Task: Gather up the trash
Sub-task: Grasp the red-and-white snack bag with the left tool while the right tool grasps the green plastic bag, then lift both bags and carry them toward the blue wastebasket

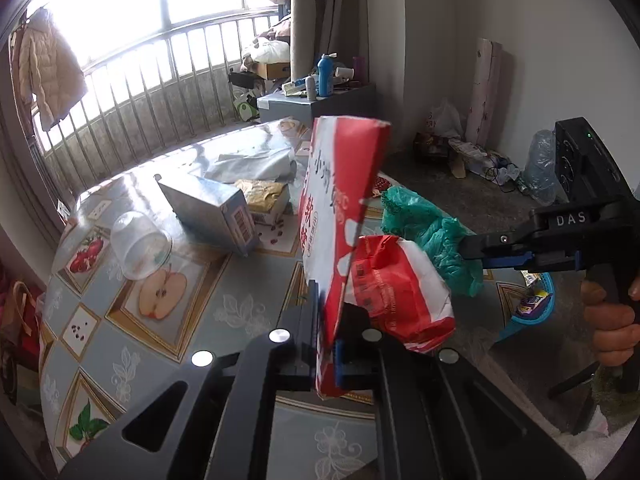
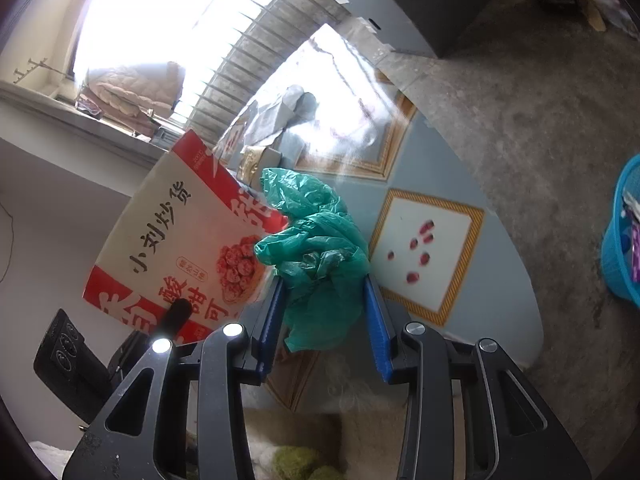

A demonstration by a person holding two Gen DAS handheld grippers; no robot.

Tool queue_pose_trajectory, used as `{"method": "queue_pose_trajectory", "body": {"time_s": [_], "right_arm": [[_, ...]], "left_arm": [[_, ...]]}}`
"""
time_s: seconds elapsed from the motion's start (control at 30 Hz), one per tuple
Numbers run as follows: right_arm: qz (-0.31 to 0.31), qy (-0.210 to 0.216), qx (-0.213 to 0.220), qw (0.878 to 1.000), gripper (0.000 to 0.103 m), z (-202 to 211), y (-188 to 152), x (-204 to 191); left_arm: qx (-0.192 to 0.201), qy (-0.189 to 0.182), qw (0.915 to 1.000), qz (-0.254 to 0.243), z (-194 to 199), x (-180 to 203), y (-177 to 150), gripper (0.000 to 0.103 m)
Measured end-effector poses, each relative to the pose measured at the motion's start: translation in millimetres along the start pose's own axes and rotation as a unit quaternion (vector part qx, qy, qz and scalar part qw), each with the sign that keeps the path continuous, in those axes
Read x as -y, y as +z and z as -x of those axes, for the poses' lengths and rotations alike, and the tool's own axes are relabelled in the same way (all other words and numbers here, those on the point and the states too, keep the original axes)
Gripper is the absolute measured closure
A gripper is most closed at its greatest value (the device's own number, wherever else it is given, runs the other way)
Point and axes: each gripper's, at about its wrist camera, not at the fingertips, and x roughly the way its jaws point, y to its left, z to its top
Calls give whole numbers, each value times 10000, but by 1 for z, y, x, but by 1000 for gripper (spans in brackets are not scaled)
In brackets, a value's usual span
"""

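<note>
Clamped upright in the left gripper (image 1: pixel 328 344), a red-and-white snack bag (image 1: pixel 340 216) — right gripper (image 2: pixel 324 320) pinching green plastic bag (image 2: pixel 316 240) — blue basket (image 2: pixel 624 236) lies far right.

— What do your two tools look like?
— Your left black plastic gripper (image 1: pixel 326 344) has blue pads and round silver screws. Your right black gripper (image 2: pixel 324 320), stamped "DAS", shows ribbed blue pads (image 2: pixel 376 320); your bare hand (image 1: pixel 612 320) wraps its grip.

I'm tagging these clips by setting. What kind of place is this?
Most likely a lived-in home room beside an enclosed balcony: a fruit-print tablecloth covers the table, a padded jacket hangs by the barred window, and household clutter lines the wall.
</note>
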Motion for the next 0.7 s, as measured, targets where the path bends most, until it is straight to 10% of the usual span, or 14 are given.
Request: {"method": "queue_pose_trajectory", "body": {"time_s": [0.7], "right_arm": [[166,-254,305,9991,52,8,-11,-2]], "left_arm": [[-383,355,9986,108,-30,12,-30,96]]}}
